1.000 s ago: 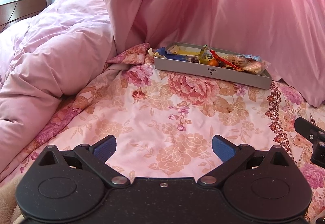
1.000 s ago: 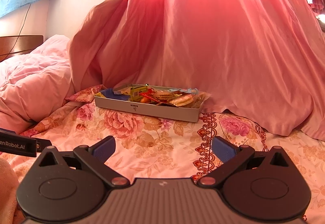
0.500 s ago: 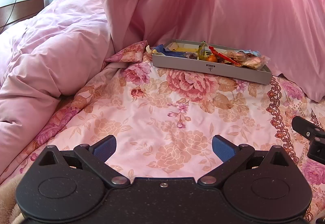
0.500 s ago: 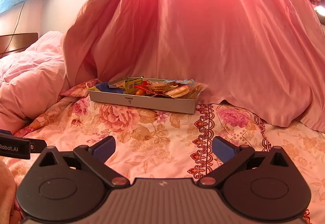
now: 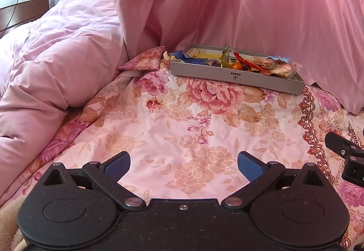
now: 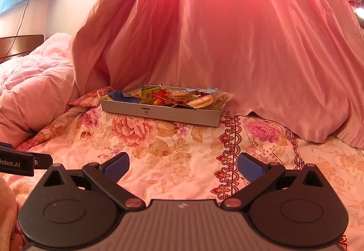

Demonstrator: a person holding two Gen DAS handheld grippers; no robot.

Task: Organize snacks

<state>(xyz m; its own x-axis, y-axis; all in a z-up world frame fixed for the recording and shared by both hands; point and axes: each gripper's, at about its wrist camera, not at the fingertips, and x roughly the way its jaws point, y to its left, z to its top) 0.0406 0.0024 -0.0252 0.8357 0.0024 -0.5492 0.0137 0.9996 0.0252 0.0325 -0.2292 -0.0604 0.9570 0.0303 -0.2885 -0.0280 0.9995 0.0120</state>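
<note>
Wrappers (image 5: 261, 63) overlap in the grey tray (image 5: 236, 79), individual snacks indistinct.

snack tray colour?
Grey, with a small dark logo on its front wall: snack tray. Clearest in the left wrist view.

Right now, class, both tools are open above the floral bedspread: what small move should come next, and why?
Probably carry the right tool forward toward the grey tray. Both it and the left tool are open and empty, with bare floral bedspread between them and the tray, where the snacks lie jumbled.
</note>
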